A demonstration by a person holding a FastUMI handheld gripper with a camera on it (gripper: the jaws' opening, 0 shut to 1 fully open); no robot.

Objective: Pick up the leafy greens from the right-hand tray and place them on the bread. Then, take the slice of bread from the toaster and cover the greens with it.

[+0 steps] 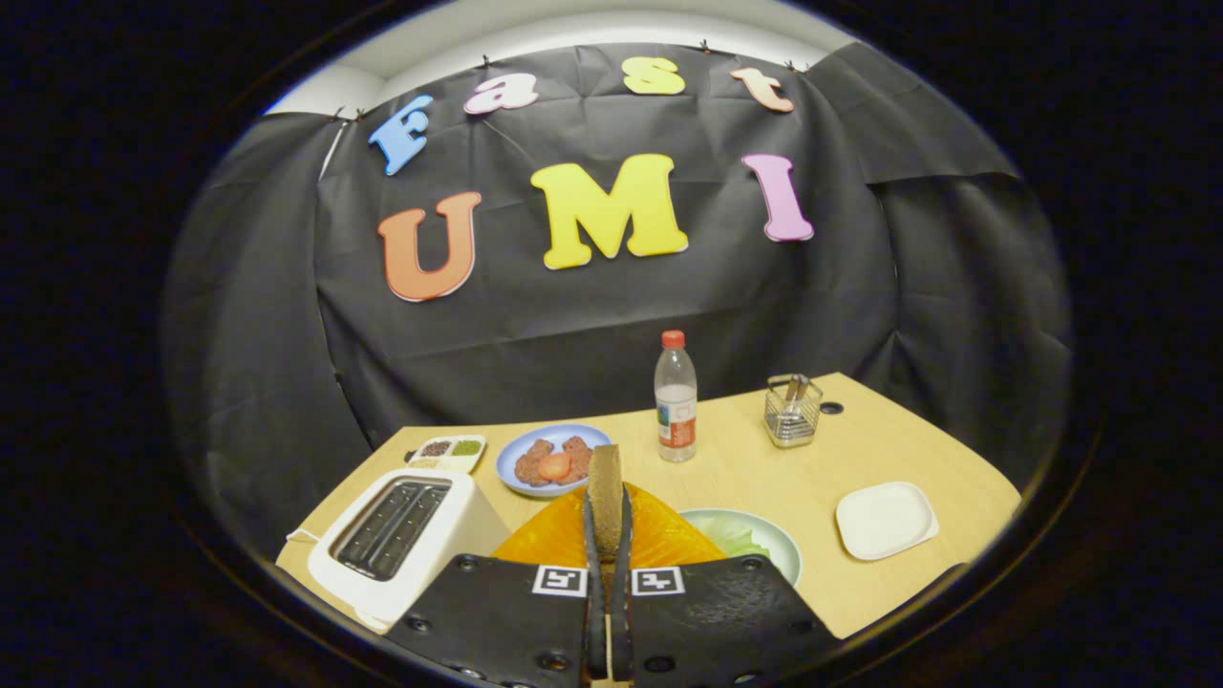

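Note:
My gripper (607,521) is shut on a brown slice of bread (605,478), held upright and edge-on between the fingers. The white toaster (396,540) sits just left of the fingers, and both its slots look empty. Directly beyond and under the fingers lies an orange plate (659,535); the fingers and the held slice hide its middle. Pale leafy greens (738,537) lie on a light green plate (779,545) just right of the orange plate.
A blue plate (511,473) with meat pieces and a tomato slice stands beyond the toaster, with a small condiment tray (449,451) to its left. Farther back stand a water bottle (675,401) and a wire basket (793,413). A white square dish (886,519) lies at the right.

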